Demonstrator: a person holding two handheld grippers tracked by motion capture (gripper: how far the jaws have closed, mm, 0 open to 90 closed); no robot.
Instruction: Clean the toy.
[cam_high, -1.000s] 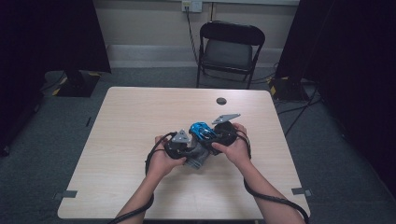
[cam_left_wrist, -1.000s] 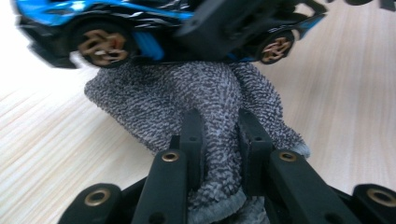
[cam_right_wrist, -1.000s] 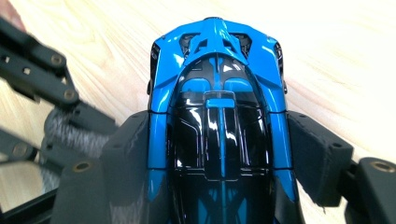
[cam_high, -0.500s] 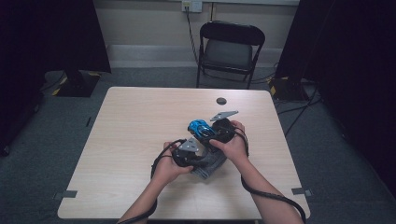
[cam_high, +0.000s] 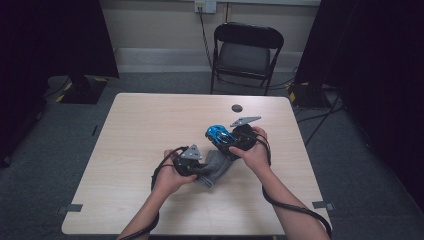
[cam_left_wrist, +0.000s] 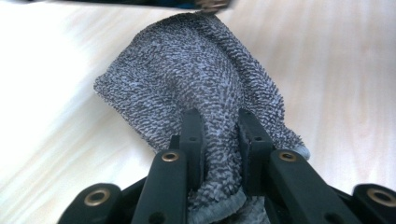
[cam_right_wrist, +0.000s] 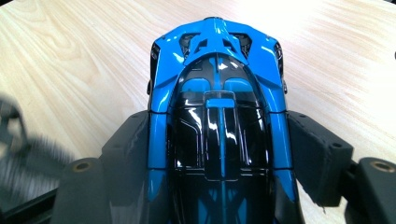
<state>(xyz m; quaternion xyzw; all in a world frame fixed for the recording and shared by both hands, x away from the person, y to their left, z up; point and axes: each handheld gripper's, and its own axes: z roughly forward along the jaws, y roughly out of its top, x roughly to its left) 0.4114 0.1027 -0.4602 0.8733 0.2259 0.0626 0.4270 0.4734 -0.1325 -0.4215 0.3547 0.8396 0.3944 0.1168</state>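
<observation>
left tongs (cam_left_wrist: 217, 140) pulled grey cloth (cam_left_wrist: 196, 88) nearer, blue car (cam_right_wrist: 217, 126) nose pointing away

Bare tabletop (cam_high: 150, 125) lies open from nine round to twelve o'clock of the hands. A small dark disc (cam_high: 237, 108) sits at twelve o'clock near the far edge. The grey cloth (cam_high: 216, 167) and blue toy car (cam_high: 218, 134) crowd the centre, between both grippers.
</observation>
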